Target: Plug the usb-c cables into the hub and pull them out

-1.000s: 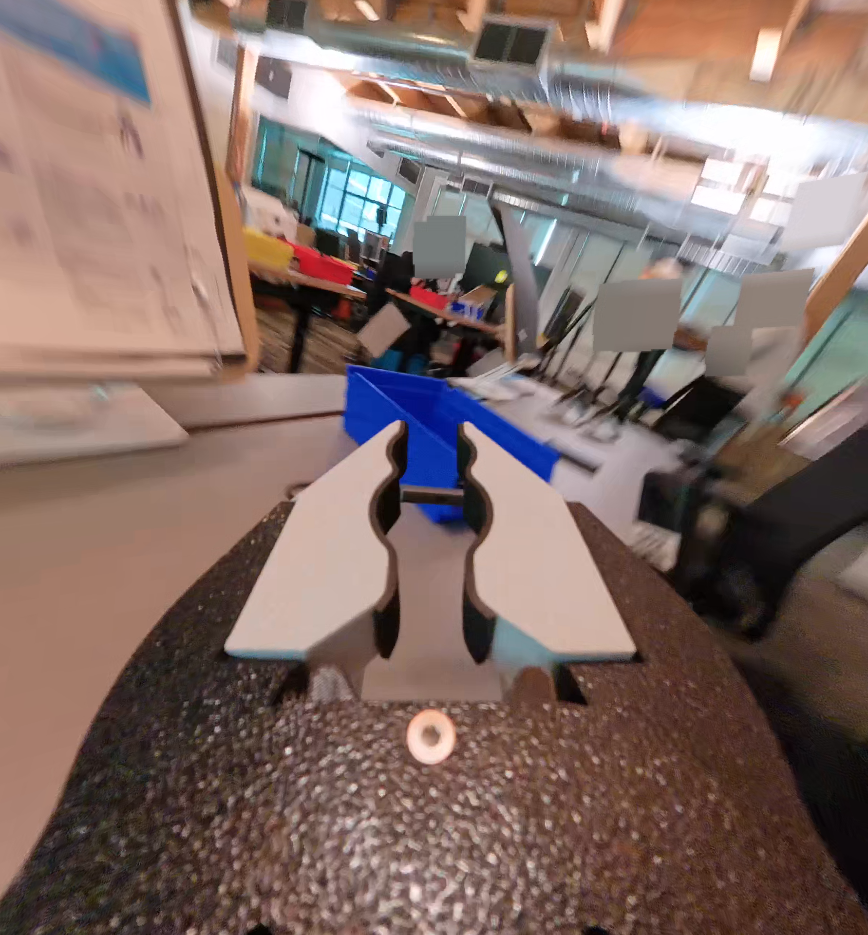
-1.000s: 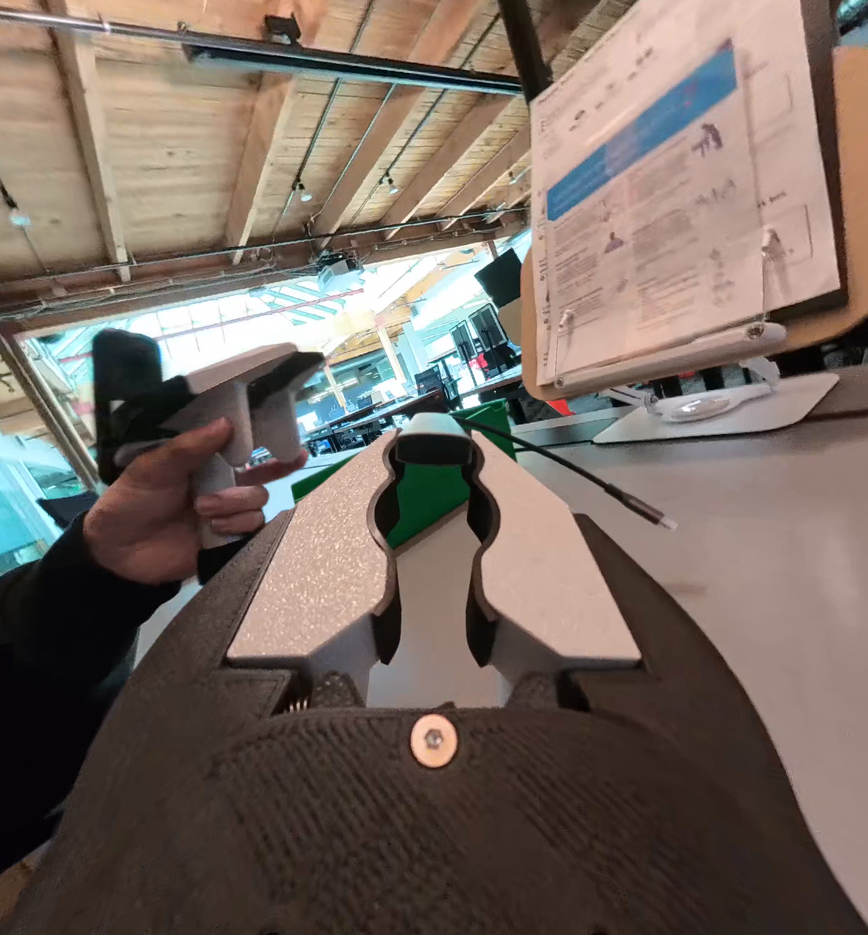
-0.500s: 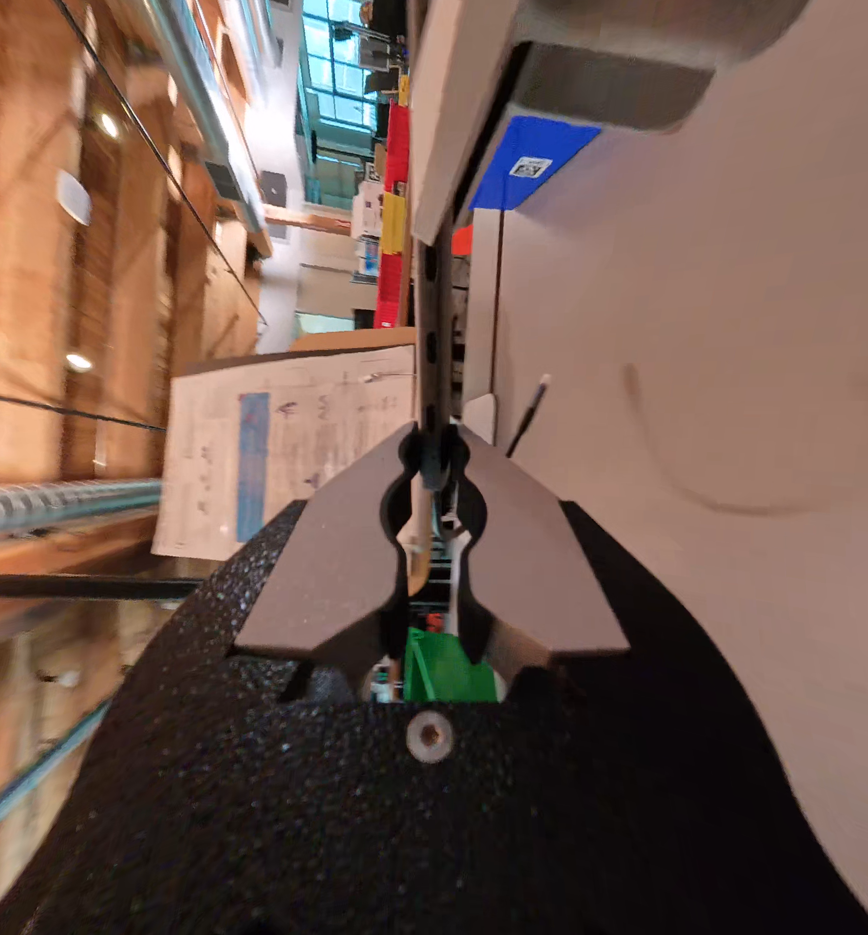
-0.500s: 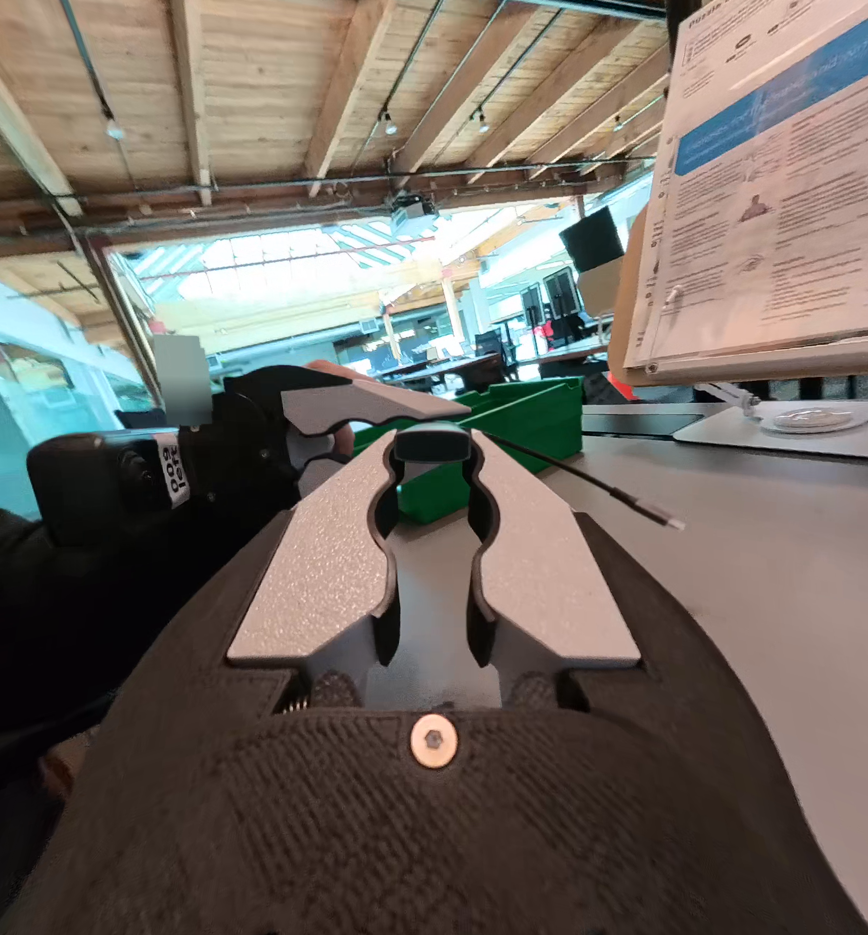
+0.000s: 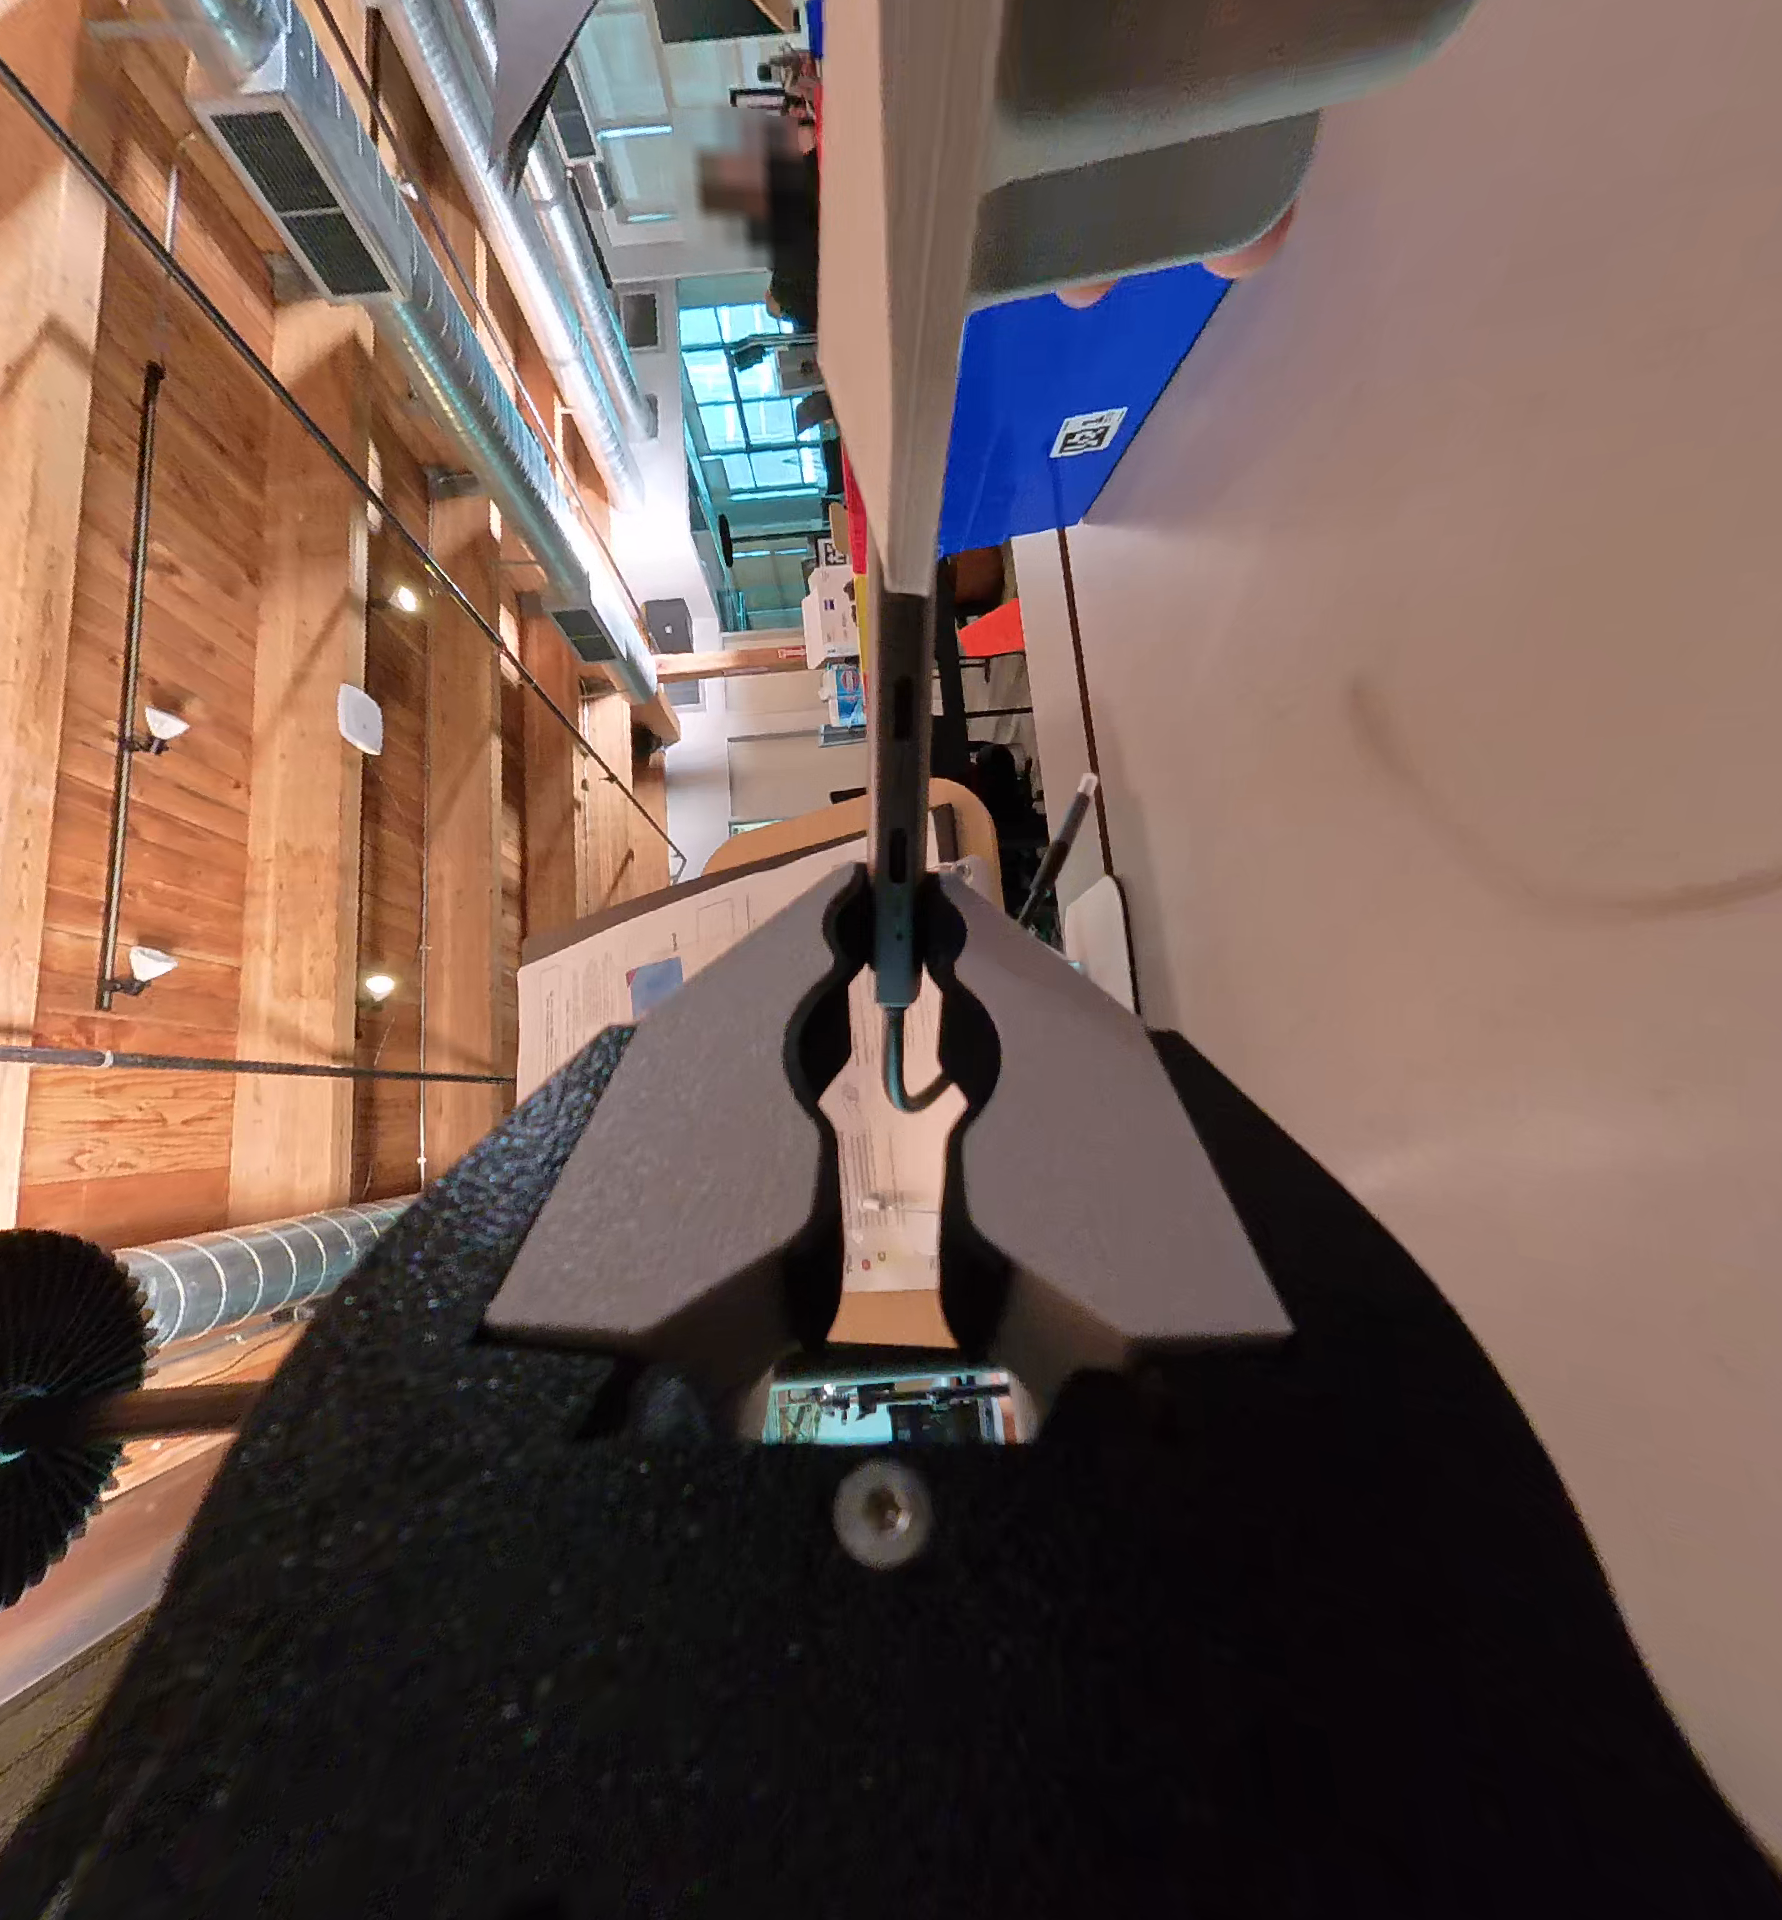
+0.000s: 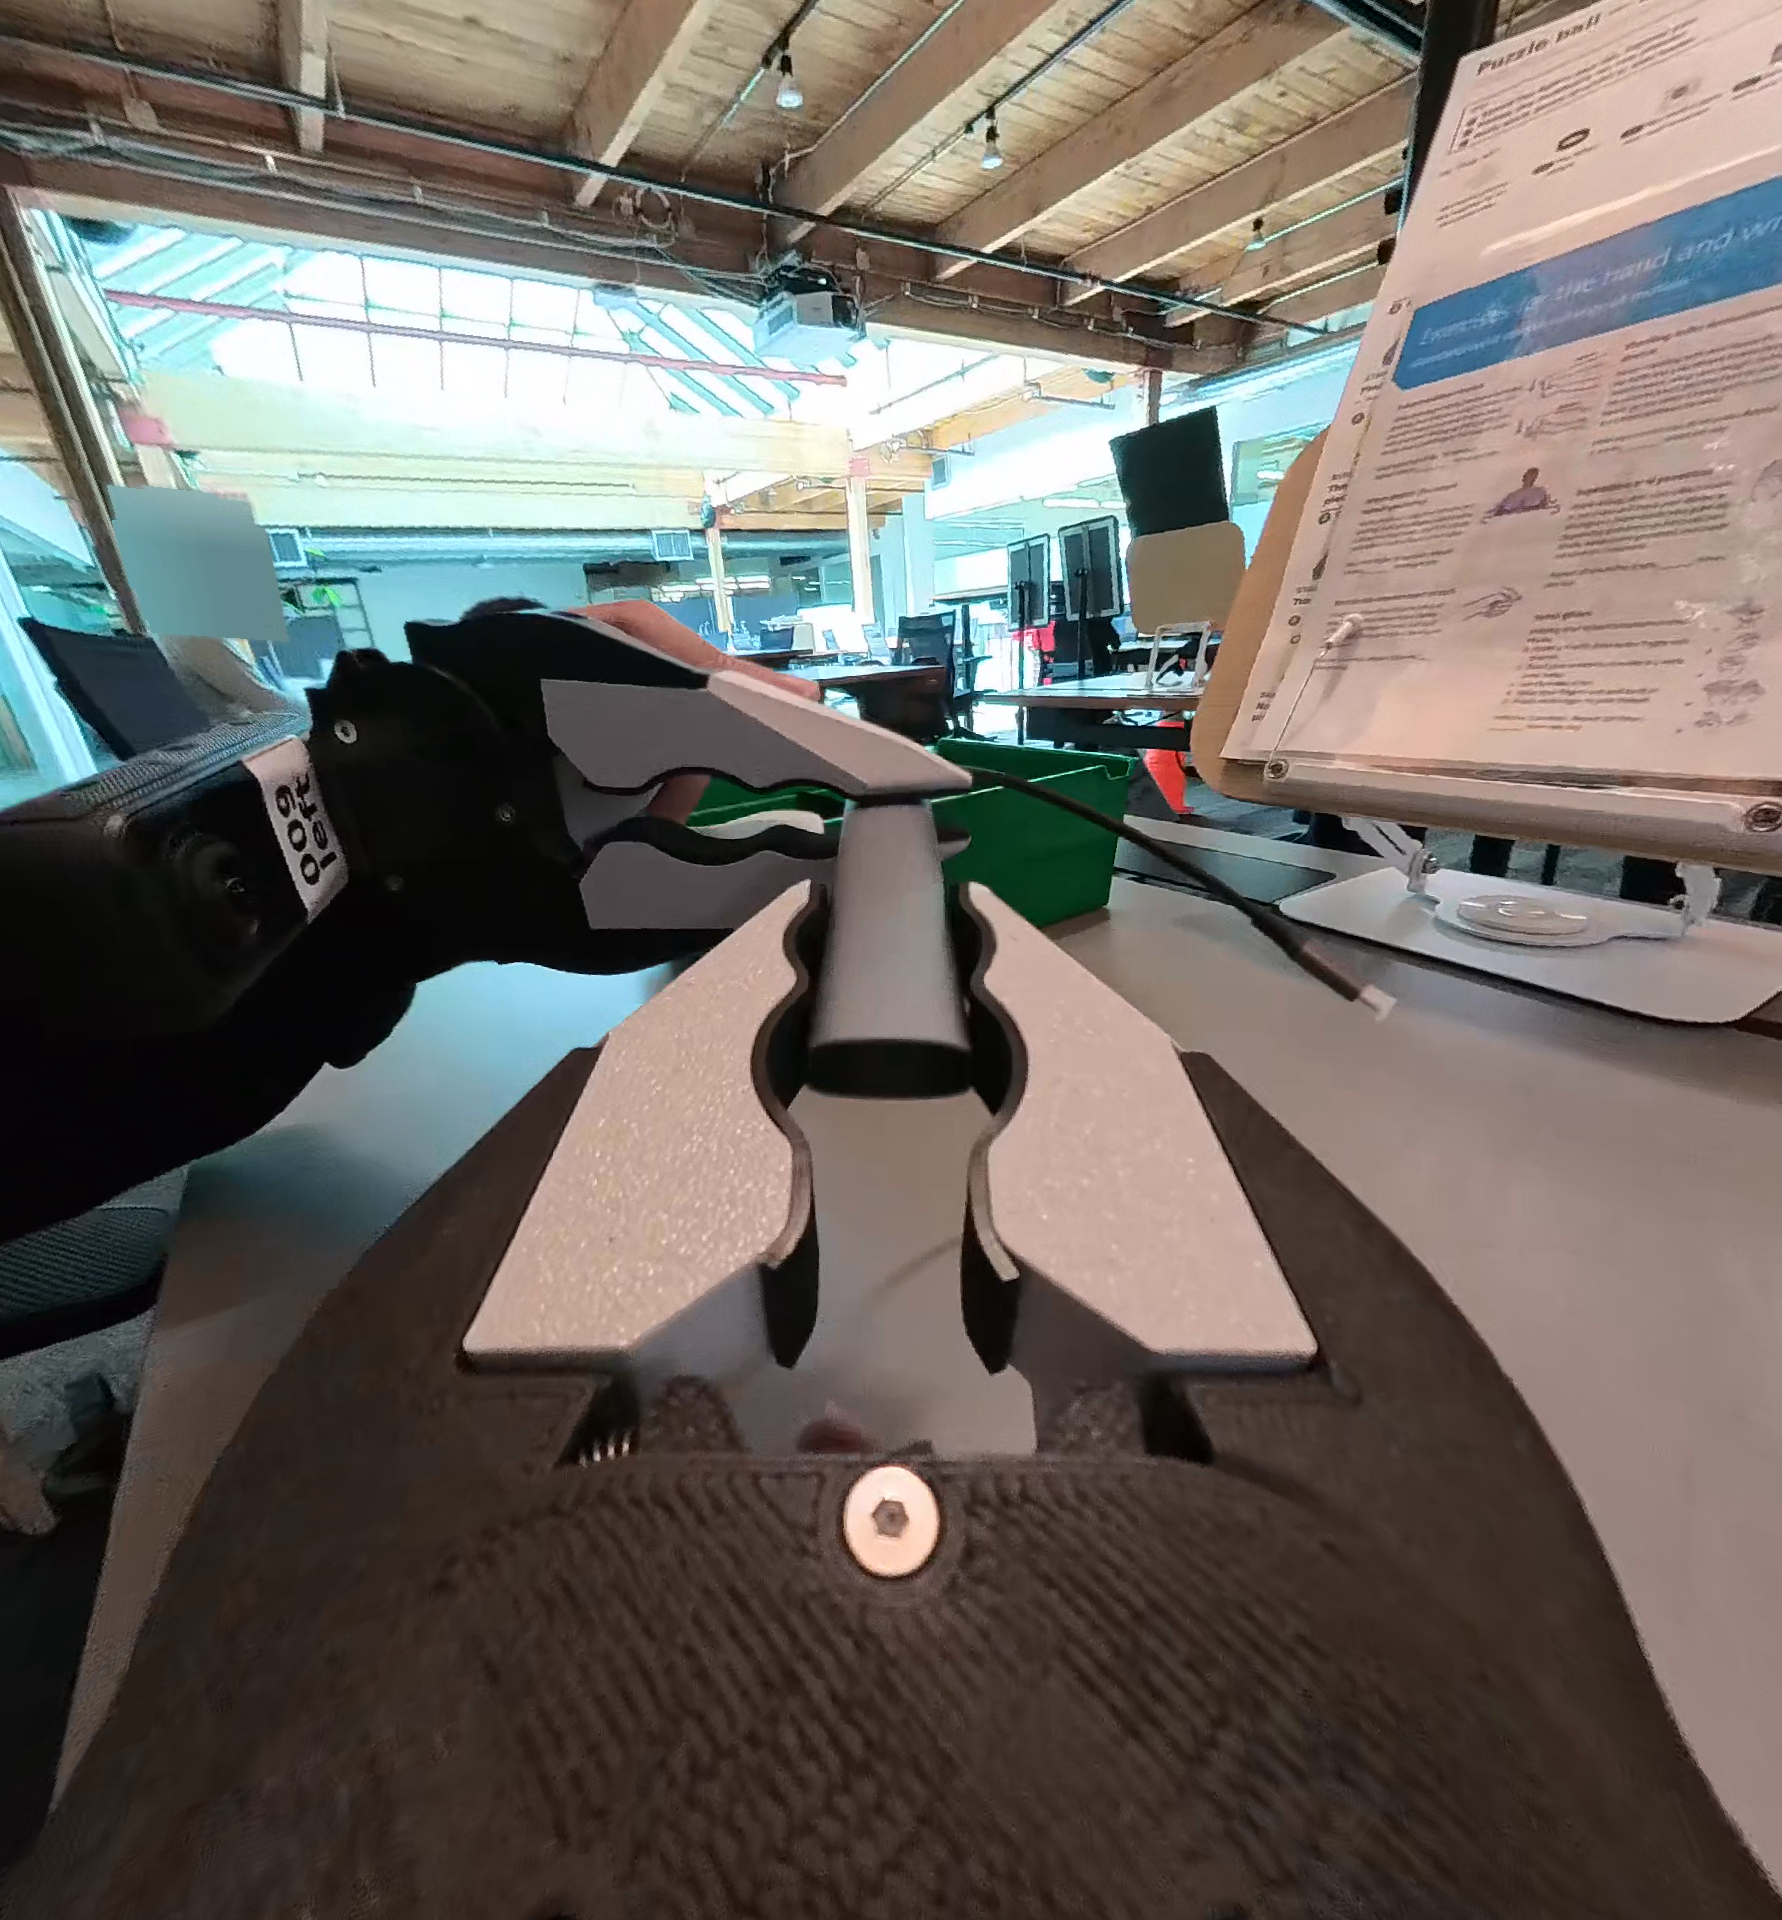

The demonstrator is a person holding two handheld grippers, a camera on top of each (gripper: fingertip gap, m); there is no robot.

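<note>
Fingers (image 6: 658,1091) of both grippers pinch the grey hub (image 6: 887,945) (opposite ends), its black cable (image 6: 1178,883) apparently hanging free.

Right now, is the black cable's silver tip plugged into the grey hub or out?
Out. The black cable's tip hangs free above the table, away from the grey hub; the hub's visible side ports are empty.
</note>
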